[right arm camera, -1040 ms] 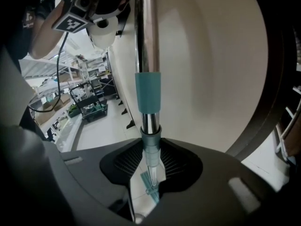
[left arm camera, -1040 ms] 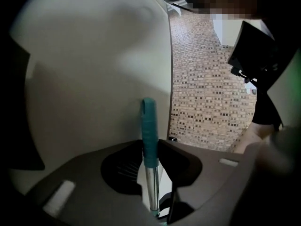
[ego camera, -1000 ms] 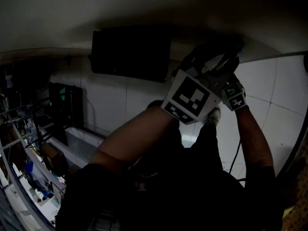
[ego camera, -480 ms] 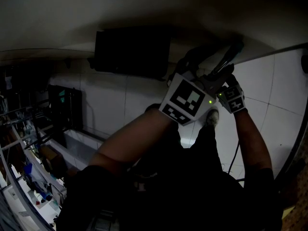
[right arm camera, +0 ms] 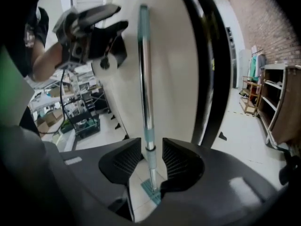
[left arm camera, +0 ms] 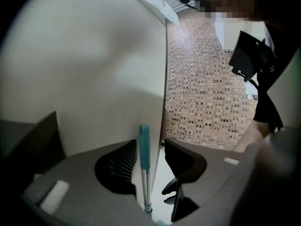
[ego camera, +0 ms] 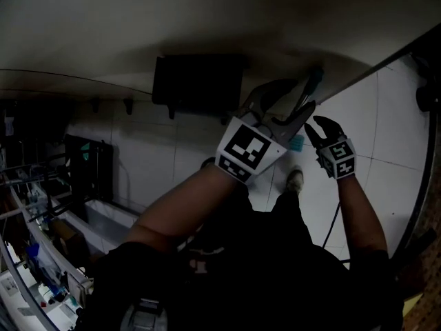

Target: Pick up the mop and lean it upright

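Note:
The mop stands upright against a white wall (left arm camera: pixel 94 69). Its steel pole (right arm camera: pixel 145 79) ends in a teal grip (left arm camera: pixel 144 145), and its teal head (right arm camera: pixel 151 190) rests on the floor. My left gripper (left arm camera: pixel 151 147) is open around the teal grip, which stands near the left pad with a gap on the other side. In the head view, the left gripper (ego camera: pixel 289 98) is up by the grip (ego camera: pixel 315 80) and the right gripper (ego camera: pixel 318 126) is lower and to its right. My right gripper (right arm camera: pixel 151 145) straddles the pole lower down. Its jaws are closing, with narrow gaps on both sides.
A dark panel (ego camera: pixel 196 88) hangs on the wall left of the mop. Cluttered shelves (ego camera: pixel 41 254) fill the far left. A brick wall (left arm camera: pixel 207 88) adjoins the white one. A dark frame (right arm camera: pixel 211 55), a wooden shelf (right arm camera: pixel 282 102) and white floor tiles (ego camera: pixel 393 136) lie right.
Both grippers were bunched together at the handle top. The right gripper has since dropped lower and moved right, apart from the left one. The left jaws have spread open.

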`<action>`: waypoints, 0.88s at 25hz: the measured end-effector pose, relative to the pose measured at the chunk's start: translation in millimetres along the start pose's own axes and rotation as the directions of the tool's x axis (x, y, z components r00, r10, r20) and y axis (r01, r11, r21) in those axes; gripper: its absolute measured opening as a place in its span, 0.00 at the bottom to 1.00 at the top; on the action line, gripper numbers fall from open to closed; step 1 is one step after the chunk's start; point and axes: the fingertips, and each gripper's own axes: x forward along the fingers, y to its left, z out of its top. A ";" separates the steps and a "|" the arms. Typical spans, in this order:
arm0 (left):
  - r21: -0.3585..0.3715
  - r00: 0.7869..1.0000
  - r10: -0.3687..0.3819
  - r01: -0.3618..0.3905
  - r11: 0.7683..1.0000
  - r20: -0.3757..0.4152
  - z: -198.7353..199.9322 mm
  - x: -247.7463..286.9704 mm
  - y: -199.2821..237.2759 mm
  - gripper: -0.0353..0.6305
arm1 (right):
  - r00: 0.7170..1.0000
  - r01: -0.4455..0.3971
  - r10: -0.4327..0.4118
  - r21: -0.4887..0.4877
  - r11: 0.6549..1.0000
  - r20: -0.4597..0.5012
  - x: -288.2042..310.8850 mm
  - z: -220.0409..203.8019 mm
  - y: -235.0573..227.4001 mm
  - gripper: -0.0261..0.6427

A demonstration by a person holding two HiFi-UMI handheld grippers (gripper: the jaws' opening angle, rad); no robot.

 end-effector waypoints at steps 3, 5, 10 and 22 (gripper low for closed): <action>-0.021 0.999 -0.022 0.023 1.000 0.035 25.6 -18.8 -8.3 0.30 | 0.996 0.027 -0.030 0.032 0.999 0.086 -45.6 38.0 -0.7 0.19; -0.029 0.997 -0.048 0.049 0.998 0.053 41.4 -33.3 -17.0 0.26 | 0.989 0.040 -0.044 0.035 0.999 0.140 -77.7 66.0 4.1 0.15; -0.107 0.992 -0.091 0.100 0.989 0.087 71.8 -78.1 -29.2 0.18 | 0.963 0.051 -0.055 0.024 0.998 0.264 -159.0 142.2 29.6 0.06; -0.205 0.978 -0.020 0.063 0.977 0.208 163.0 -98.8 18.7 0.07 | 0.924 -0.007 -0.016 0.059 0.998 0.382 -265.4 282.2 -4.3 0.06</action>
